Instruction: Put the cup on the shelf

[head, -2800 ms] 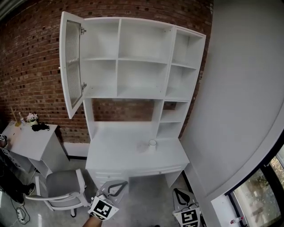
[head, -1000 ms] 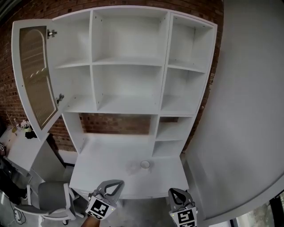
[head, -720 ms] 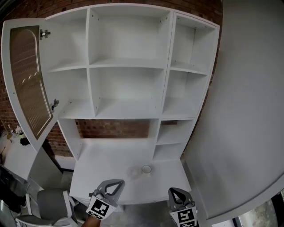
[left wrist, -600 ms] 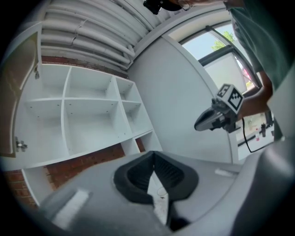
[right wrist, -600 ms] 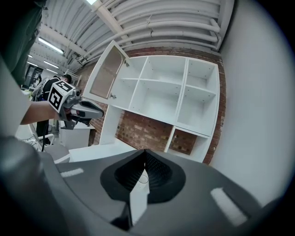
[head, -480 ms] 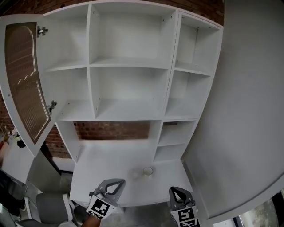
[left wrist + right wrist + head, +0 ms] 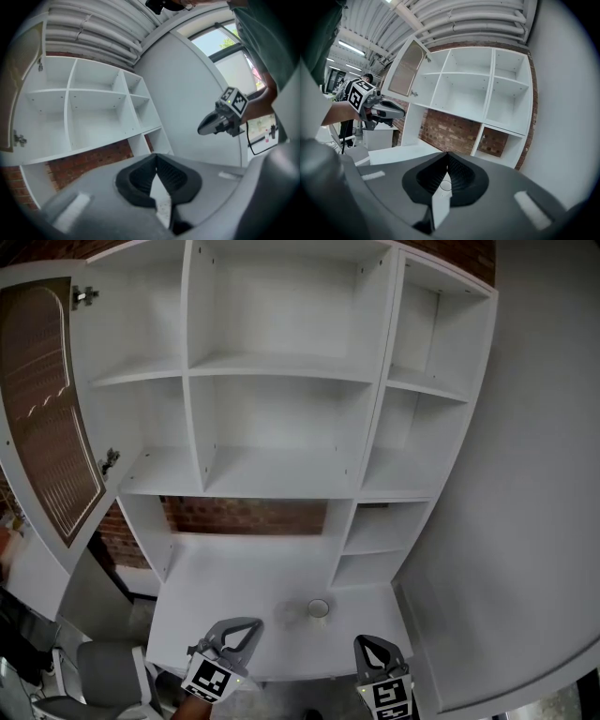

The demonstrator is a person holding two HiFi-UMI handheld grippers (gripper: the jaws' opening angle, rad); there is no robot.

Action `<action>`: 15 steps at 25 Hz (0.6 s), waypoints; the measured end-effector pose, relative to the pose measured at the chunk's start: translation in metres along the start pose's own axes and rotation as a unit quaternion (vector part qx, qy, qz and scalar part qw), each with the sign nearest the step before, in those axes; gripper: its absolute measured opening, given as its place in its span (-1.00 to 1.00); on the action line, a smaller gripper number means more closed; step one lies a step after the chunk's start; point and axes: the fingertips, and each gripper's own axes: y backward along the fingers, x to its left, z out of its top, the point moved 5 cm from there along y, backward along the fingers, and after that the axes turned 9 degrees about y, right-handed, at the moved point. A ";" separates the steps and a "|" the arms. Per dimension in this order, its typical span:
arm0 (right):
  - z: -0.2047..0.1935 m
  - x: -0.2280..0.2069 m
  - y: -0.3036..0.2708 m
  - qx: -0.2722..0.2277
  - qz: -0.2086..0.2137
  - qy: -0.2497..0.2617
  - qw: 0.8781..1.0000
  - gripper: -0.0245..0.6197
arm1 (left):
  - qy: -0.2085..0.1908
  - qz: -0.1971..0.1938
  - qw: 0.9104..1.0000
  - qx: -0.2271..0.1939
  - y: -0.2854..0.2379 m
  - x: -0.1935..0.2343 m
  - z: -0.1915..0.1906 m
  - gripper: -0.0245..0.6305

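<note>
head view: cup (image 7: 318, 608) lies ahead between left gripper (image 7: 246, 625) and right gripper (image 7: 368, 643), both jaws clenched empty.

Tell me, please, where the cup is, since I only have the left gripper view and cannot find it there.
Observer: In the head view the cup stands upright on the desk, near its front edge, ahead of the right gripper and slightly to its left.
Operator: Thank you. Is the right gripper carrying anything?
Observer: No. Its own view shows the jaws together with nothing between them.
Operator: Is anything standing near the desk?
Observer: A grey chair stands off the desk's front left corner.
</note>
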 end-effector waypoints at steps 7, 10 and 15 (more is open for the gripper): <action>-0.016 -0.035 -0.049 -0.014 0.052 0.003 0.999 -0.90 | 0.002 0.053 0.998 0.018 -0.032 0.010 0.004 -0.92; -0.026 -0.048 -0.071 -0.019 0.072 0.005 0.997 -0.90 | 0.005 0.075 0.997 0.027 -0.046 0.012 0.001 -0.92; -0.046 -0.060 -0.103 -0.020 0.104 0.011 0.994 -0.90 | 0.012 0.113 0.993 0.042 -0.058 0.014 -0.008 -0.92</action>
